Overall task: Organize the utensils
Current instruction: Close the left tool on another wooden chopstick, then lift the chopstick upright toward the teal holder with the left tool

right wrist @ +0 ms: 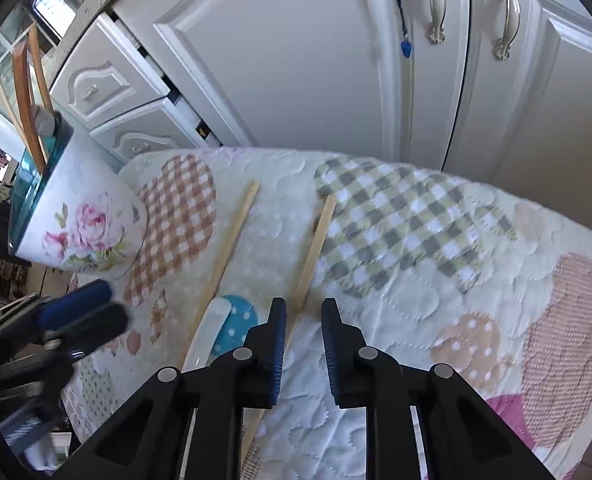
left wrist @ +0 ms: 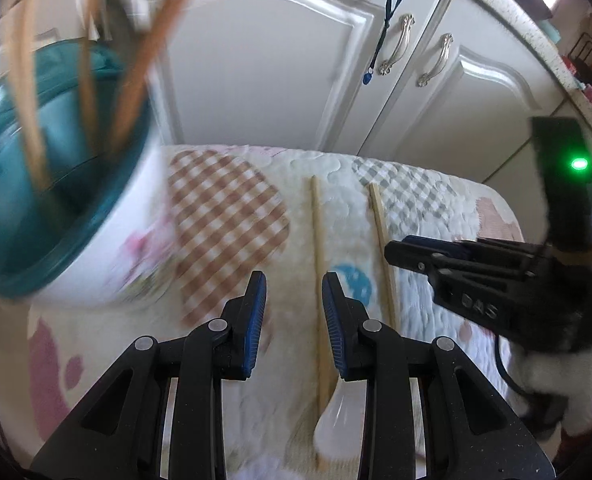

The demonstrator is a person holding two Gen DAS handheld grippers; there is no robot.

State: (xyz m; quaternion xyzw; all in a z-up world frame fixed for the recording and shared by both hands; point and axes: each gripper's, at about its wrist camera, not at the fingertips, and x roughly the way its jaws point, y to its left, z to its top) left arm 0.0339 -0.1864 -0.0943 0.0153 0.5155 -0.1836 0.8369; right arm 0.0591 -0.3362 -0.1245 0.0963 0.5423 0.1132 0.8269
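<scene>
On the left, a smooth white flowered cup (right wrist: 83, 220) with a teal inside already holds long wooden sticks. Two thin wooden chopsticks (right wrist: 227, 248) and a shiny white spoon (left wrist: 338, 420) lie flat on the soft quilted cloth (right wrist: 396, 300). The left gripper (left wrist: 293, 312) is released and holds nothing. The right gripper (right wrist: 304, 340), also released, hovers over the right chopstick. I think it must pinch that next.

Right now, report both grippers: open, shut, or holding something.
Left gripper: open, empty, above the quilted patchwork cloth.
Right gripper: open, holding nothing; a pale wooden chopstick lies beneath its fingers.
</scene>
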